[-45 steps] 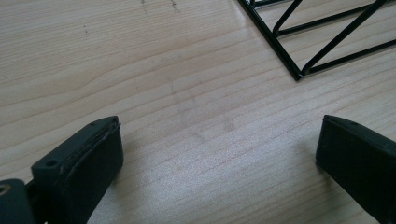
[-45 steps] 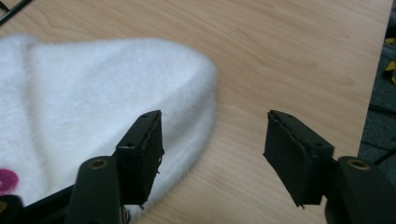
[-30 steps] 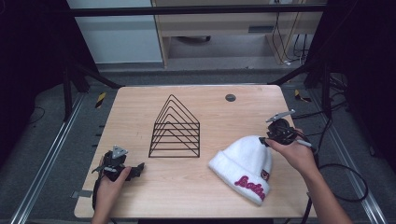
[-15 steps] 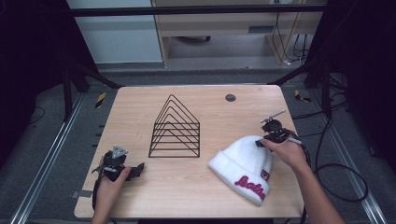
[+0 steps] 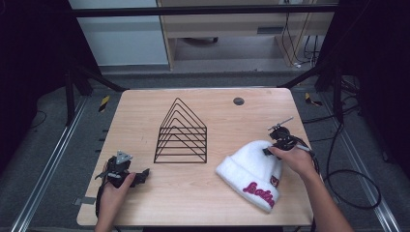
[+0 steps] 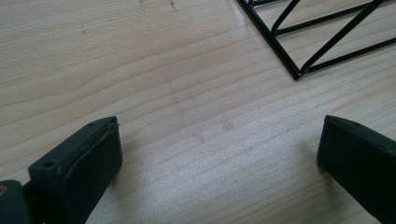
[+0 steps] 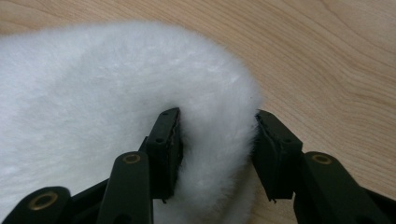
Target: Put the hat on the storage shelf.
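I've got the right gripper down on the white beanie, jaws approx. half spread and just closing, pads dug into a fold of fur at the crown edge, pinching it. Beanie lies on the wooden table at front right, near the black wire rack. Left gripper sits low on bare wood w/ jaws spread wide, nothing between.

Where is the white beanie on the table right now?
In the high view the white beanie lies at the table's near right, right of the black wire rack, its crown between the right gripper's jaws.
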